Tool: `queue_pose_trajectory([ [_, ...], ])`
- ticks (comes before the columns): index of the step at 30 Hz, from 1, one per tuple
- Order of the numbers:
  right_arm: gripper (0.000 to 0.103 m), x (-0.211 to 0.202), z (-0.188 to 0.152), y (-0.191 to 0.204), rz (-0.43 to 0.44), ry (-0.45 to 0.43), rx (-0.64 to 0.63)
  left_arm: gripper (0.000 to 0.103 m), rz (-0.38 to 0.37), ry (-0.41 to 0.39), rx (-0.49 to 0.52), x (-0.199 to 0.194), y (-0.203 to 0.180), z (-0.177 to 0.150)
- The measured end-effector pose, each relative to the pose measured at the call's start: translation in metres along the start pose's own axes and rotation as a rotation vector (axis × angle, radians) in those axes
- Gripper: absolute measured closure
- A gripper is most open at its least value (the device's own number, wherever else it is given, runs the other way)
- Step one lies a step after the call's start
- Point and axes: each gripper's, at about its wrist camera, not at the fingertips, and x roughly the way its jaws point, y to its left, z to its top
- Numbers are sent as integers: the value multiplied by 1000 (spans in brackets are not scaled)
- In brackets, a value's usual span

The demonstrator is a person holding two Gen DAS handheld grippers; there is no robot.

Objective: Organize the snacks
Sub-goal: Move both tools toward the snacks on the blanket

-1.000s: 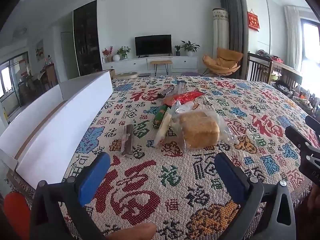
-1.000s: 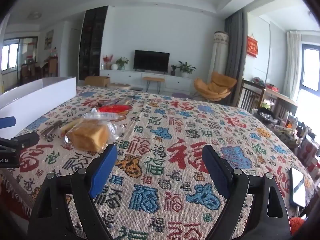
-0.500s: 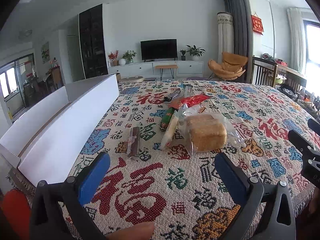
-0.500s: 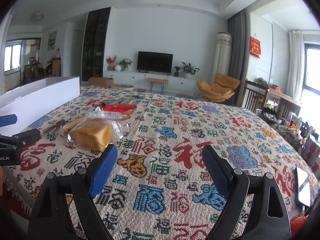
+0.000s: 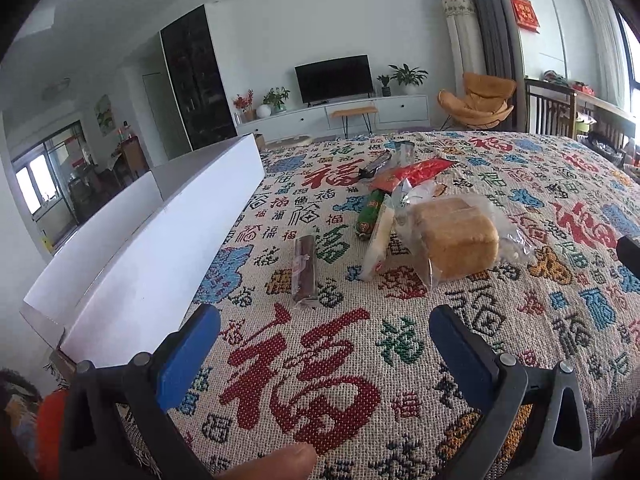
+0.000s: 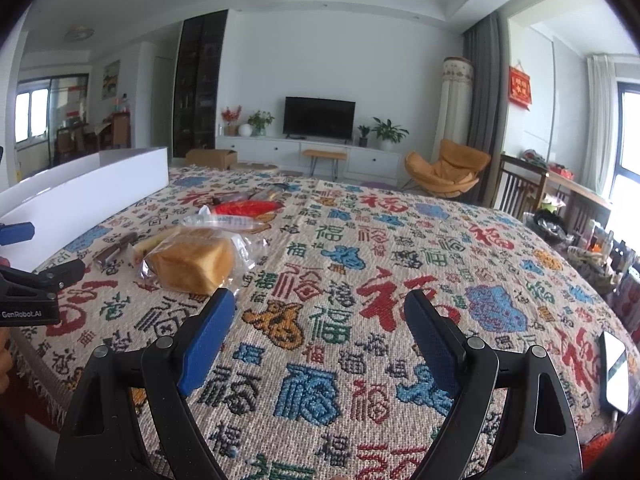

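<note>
Snacks lie in a loose pile on the patterned tablecloth (image 5: 320, 380): a bagged bread loaf (image 5: 456, 236), a pale long packet (image 5: 378, 244), a green tube (image 5: 370, 210), a brown bar (image 5: 305, 268), a red packet (image 5: 416, 170) and a dark bar (image 5: 376, 166). My left gripper (image 5: 324, 324) is open and empty, short of the brown bar. My right gripper (image 6: 320, 312) is open and empty, right of the loaf (image 6: 192, 260). The left gripper also shows at the right wrist view's left edge (image 6: 32, 280).
A long white open box (image 5: 152, 248) stands along the table's left side, also in the right wrist view (image 6: 80, 192). A phone (image 6: 616, 372) lies near the table's right edge. Chairs and a shelf stand beyond the right edge.
Both grippers have moved slightly forward toward the snacks. The snacks sit a little nearer in the left wrist view. Nothing was picked up.
</note>
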Motion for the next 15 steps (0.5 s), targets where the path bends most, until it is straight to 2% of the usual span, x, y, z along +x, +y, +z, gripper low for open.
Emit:
queue_pose_trajectory([
  [8,14,2,-1,2,12,5,-1,0,-88,2,21,-8,-6,1],
  [15,14,3,-2,2,13,0,-3,0,-108,1,15,-11,-7,4],
])
